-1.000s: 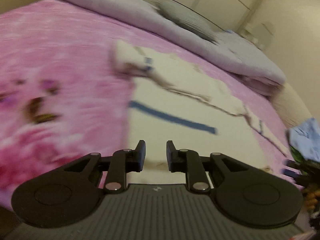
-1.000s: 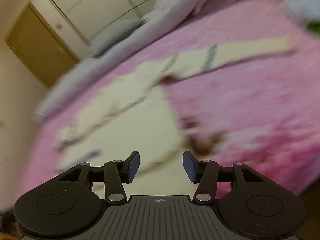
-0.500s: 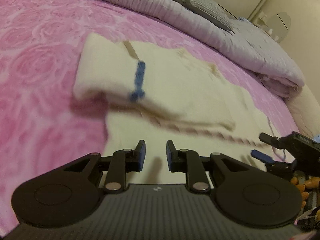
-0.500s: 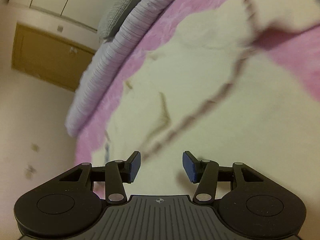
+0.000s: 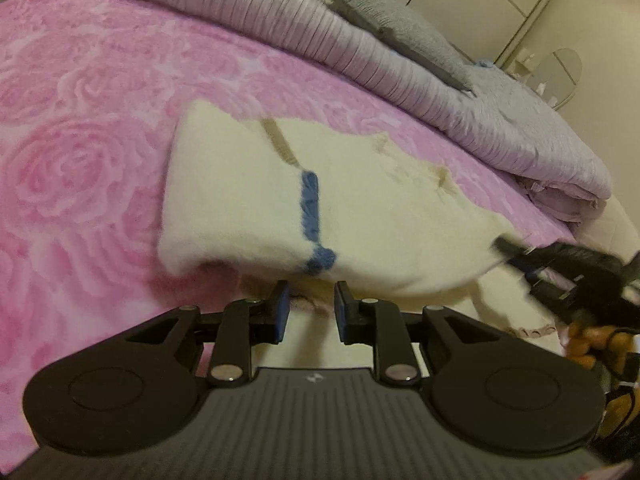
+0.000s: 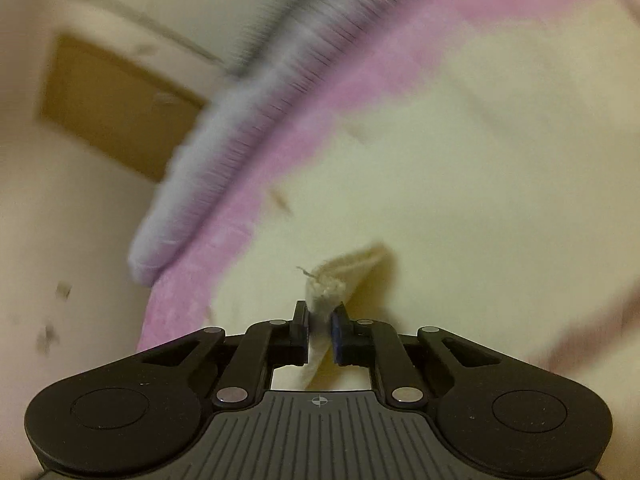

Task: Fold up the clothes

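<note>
Pink bedspread (image 5: 80, 128) ahead of both jaws, cream sweater (image 5: 380, 216) on it with one sleeve folded across — body folds remain. Right gripper (image 6: 320, 322) clamps a bunched sweater edge; left gripper (image 5: 308, 306) slightly parted, empty — fold just beyond its tips.

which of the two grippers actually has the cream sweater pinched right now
The right gripper: a fold of the cream sweater sits clamped between its pads. The left gripper stands empty.
</note>
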Motion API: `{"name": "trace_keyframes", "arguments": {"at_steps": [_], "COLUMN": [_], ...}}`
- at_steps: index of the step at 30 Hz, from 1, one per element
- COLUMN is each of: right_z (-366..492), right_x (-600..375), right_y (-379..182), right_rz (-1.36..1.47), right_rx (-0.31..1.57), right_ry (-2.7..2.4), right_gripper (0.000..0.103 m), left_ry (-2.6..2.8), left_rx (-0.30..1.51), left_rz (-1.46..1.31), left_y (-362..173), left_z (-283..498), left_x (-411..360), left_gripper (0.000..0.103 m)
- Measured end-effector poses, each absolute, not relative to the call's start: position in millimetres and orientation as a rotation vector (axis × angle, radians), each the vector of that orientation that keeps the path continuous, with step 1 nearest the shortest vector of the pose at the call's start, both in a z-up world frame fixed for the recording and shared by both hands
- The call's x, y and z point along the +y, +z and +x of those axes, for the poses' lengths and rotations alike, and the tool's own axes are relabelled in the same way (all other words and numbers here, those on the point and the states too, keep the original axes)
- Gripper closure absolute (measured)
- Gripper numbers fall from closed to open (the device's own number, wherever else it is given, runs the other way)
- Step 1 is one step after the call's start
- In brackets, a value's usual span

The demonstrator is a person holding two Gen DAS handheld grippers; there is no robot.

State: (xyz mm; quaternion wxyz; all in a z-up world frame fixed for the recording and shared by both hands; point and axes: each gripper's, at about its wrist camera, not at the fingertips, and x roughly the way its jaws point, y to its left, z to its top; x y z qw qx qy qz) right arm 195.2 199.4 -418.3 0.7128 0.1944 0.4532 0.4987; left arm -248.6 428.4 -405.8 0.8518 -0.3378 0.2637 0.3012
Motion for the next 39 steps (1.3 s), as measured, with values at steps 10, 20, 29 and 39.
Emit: {"name": "trace_keyframes", "arguments": {"at_steps": [10, 20, 29, 39], "right_z": [264.4, 267.0, 223.4, 206.2], "right_x": [127.8, 105.8, 104.1, 90.0], "right_y": [-441.3, -426.9, -383.3, -420.6], "right_rz": [0.371, 0.341, 0.203, 0.114], "right_rx": [1.017, 1.016, 0.851, 1.019], "right_ry": [0.822, 0.686, 0.907, 0.835], "right_gripper": [0.092, 0.084, 0.084, 0.084], "left_ry": [0.646, 0.673, 0.667, 0.748], "left_rx": [0.623, 0.699, 0.603, 0.7], "left_rz": [-0.608, -0.44, -0.393, -0.45], "left_y": [-410.0, -391.8, -377.4, -385.2], "left_z": [-221.0, -202.8, -173.5, -178.5], "left_x": [421.4, 409.6, 414.2, 399.2], "left_gripper": [0.085, 0.087, 0.086, 0.083]}}
